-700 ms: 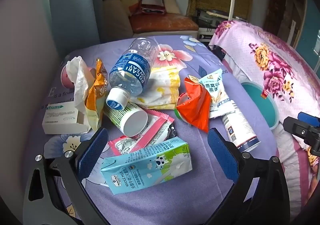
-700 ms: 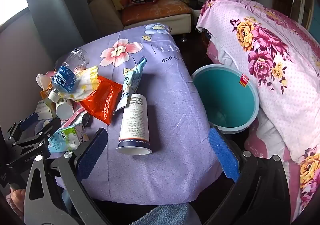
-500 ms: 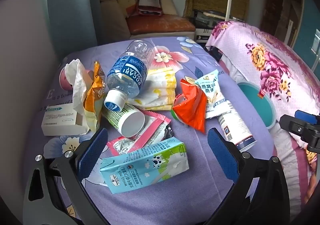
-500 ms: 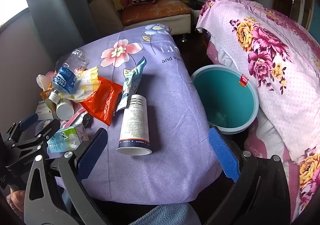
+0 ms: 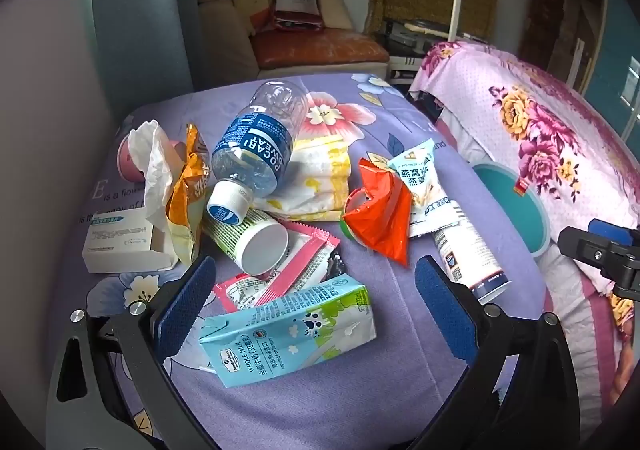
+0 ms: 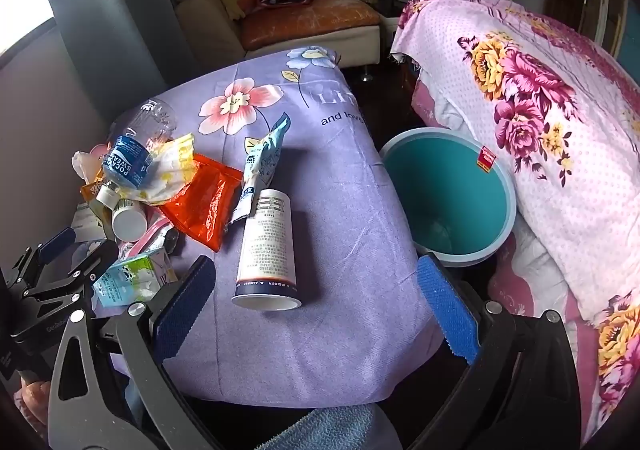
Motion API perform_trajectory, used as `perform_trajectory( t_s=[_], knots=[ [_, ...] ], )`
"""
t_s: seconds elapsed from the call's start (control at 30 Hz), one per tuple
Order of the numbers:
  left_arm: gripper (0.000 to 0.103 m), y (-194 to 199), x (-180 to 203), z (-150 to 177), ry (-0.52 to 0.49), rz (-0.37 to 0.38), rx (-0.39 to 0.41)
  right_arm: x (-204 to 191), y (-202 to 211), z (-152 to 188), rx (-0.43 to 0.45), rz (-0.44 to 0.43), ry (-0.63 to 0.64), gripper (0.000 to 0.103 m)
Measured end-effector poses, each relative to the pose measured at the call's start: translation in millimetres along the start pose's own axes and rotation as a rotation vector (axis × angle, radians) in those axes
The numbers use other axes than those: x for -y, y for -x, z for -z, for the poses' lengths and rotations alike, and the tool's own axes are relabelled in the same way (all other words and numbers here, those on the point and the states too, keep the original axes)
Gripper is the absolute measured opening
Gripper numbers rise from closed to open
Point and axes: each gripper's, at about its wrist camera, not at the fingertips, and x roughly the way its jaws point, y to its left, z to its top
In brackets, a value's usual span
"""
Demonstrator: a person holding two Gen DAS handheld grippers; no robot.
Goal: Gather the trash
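Trash lies on a purple flowered cloth [image 5: 328, 402]. My left gripper [image 5: 312, 306] is open, its blue pads either side of a light-blue milk carton [image 5: 288, 334] without touching it. Beyond it lie a pink wrapper [image 5: 280, 278], a green-and-white cup [image 5: 248, 238], a clear water bottle [image 5: 256, 146], a red wrapper [image 5: 380, 218] and a white tube-shaped cup [image 5: 468, 250]. My right gripper [image 6: 316, 306] is open above the near end of that white cup [image 6: 266, 250]. A teal bin [image 6: 448, 194] stands just right of the cloth's edge.
A white box [image 5: 120, 242], crumpled tissue [image 5: 152, 162], an orange wrapper [image 5: 188, 194] and a yellow-and-white cloth [image 5: 320, 178] crowd the left side. A pink flowered bed [image 6: 552, 138] borders the bin. A sofa [image 6: 304, 18] stands behind. The left gripper's frame [image 6: 52, 278] shows beside the carton.
The left wrist view has shifted slightly, so the trash sits a little further left and up in it. The right gripper has barely moved. Both stay open.
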Motion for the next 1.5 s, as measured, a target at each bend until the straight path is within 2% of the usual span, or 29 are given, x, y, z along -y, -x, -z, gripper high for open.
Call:
perform_trajectory(
  t_s=[0.5,1.5],
  knots=[
    [0.1,-1,-1,3,0.002,-0.006,-0.004,3,-8,2,-0.021,-0.002,-0.007,0.097],
    [0.1,-7,4,13,-0.021,0.026,-0.031,-4,-22,6,-0.083,-0.004,-0.005,0.097]
  ],
)
